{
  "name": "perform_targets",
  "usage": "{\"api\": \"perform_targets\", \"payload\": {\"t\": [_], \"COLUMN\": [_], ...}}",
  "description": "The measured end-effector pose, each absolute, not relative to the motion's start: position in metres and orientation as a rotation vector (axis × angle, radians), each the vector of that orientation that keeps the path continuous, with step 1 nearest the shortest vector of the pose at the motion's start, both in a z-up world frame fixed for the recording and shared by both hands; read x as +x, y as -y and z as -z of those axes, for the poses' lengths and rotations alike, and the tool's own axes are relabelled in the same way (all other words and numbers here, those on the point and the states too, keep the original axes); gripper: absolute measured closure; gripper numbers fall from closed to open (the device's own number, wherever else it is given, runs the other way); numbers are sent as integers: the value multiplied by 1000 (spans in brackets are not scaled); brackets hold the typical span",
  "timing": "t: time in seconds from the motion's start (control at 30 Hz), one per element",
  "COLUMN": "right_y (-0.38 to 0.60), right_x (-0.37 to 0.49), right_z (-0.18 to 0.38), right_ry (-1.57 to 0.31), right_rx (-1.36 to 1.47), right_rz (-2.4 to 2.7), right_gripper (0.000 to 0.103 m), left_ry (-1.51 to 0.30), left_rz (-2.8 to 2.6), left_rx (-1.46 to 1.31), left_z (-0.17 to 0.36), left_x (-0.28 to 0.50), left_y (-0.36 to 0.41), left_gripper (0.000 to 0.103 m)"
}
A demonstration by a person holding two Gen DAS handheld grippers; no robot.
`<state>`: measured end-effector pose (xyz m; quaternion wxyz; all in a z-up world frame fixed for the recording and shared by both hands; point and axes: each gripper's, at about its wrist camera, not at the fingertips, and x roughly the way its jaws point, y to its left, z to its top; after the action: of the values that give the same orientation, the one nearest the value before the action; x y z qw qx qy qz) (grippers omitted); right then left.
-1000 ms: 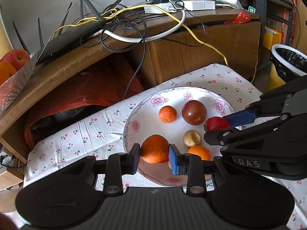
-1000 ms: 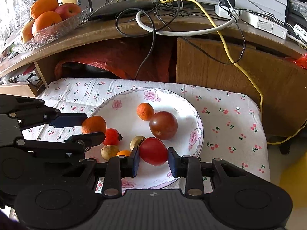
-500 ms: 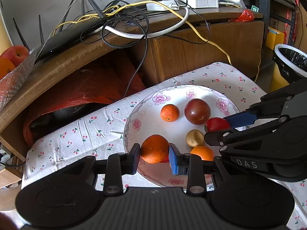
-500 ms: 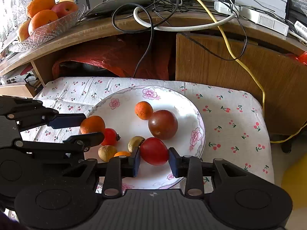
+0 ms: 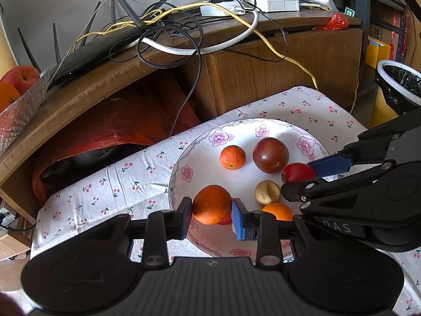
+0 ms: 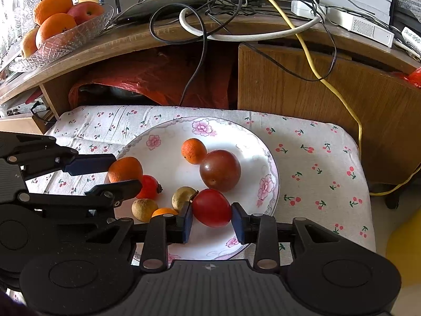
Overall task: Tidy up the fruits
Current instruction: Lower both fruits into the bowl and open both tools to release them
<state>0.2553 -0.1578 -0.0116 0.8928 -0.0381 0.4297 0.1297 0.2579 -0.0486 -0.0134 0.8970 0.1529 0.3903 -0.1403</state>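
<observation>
A white flowered plate (image 5: 200, 147) (image 6: 252, 144) on a cherry-print cloth holds several fruits. My left gripper (image 5: 212, 215) (image 6: 105, 173) is shut on an orange (image 5: 212, 204) (image 6: 125, 169) above the plate's left side. My right gripper (image 6: 212, 217) (image 5: 310, 174) is shut on a red tomato (image 6: 212, 207) (image 5: 298, 171) over the plate's near right part. On the plate lie a small orange (image 6: 193, 150) (image 5: 232, 157), a dark red-brown tomato (image 6: 220, 170) (image 5: 271, 154), a small red fruit (image 6: 149, 186), two brownish fruits (image 6: 183, 197) (image 6: 144, 209) and another orange (image 6: 163, 212) (image 5: 277, 211).
A glass bowl (image 6: 65, 39) of oranges and an apple sits on the wooden shelf (image 6: 131, 42) at upper left. Tangled cables (image 6: 210, 13) and a router lie on that shelf. A red bag (image 6: 158, 79) fills the space beneath. A lined bin (image 5: 400, 87) stands at far right.
Both grippers have risen and drawn back a little from the plate, each still holding its fruit. The fruits on the plate have not moved.
</observation>
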Motion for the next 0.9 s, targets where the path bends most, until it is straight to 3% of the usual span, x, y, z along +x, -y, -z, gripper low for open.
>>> {"api": "perform_targets", "payload": {"t": [0.9], "right_y": [161], "right_x": [253], "right_z": [9], "right_ry": [-879], "right_rx": [-77], "right_rz": [-251], "right_gripper": [65], "left_ry": [-812], "left_rz": [279], "left_rx": [305], "left_z": [12], "left_x": [259], "left_y": [47], "left_gripper": [61]}}
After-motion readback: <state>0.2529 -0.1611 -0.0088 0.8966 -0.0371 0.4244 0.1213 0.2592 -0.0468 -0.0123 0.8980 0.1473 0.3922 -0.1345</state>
